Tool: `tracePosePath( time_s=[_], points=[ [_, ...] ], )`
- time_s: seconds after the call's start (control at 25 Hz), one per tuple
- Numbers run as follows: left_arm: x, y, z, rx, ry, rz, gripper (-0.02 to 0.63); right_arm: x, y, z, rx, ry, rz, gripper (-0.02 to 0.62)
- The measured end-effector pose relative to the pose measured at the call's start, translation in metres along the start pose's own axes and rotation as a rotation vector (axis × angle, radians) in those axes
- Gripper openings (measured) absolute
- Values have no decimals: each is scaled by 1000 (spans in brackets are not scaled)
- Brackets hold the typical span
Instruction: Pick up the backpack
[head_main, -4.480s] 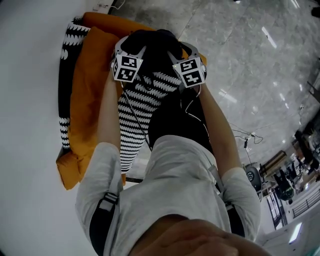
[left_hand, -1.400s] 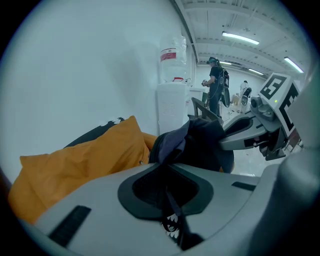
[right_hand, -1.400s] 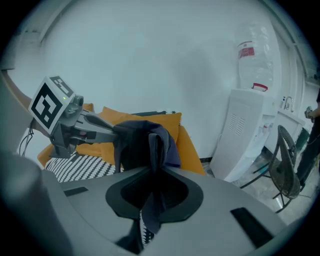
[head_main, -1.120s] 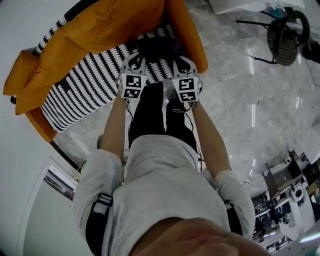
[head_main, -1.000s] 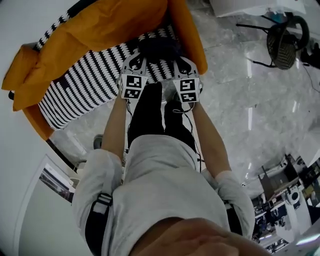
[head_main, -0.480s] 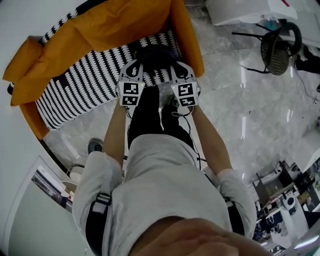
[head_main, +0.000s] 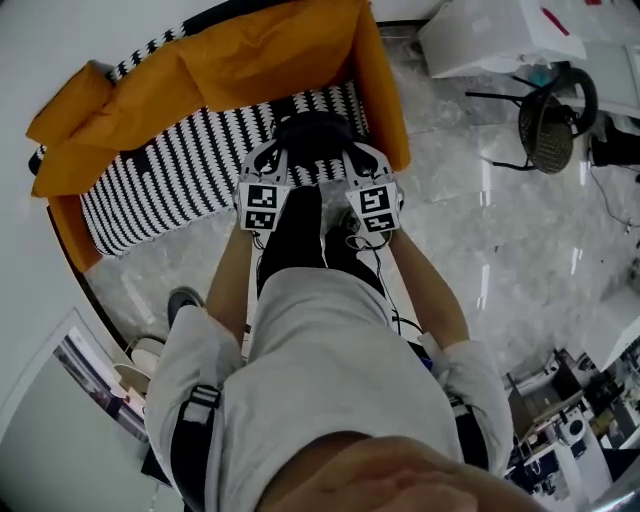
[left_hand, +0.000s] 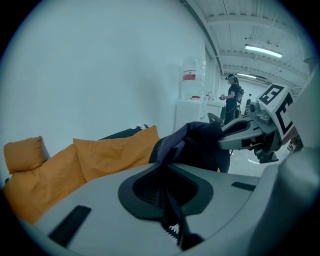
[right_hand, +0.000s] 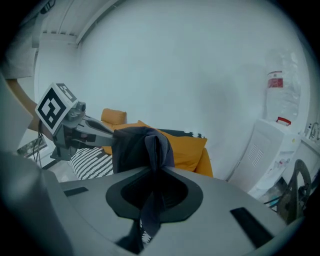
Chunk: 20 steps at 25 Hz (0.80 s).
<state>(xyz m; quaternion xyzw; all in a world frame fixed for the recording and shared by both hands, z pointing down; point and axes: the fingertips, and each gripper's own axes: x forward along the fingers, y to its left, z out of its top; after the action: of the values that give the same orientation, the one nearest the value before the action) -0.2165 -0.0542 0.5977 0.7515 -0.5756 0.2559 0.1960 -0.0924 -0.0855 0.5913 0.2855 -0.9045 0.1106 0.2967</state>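
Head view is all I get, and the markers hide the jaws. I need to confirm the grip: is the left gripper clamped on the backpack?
Observer: Yes. The left gripper view shows the left gripper shut on a dark fold of the backpack.
Operator: And the right gripper?
Observer: Shut as well. In the right gripper view the right gripper pinches a narrow fold of the same backpack, which bunches up just beyond its jaws.
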Motion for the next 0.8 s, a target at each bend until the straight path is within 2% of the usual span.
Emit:
tracePosePath(
  time_s=[0.36, 0.8],
  points=[
    [-35, -5, 31, -48, -42, 81, 34, -30, 6, 35, -35, -78, 25, 61],
    [-69, -7, 62, -107, -91, 197, 34, -60, 11, 71, -108, -115, 47, 61]
  ],
)
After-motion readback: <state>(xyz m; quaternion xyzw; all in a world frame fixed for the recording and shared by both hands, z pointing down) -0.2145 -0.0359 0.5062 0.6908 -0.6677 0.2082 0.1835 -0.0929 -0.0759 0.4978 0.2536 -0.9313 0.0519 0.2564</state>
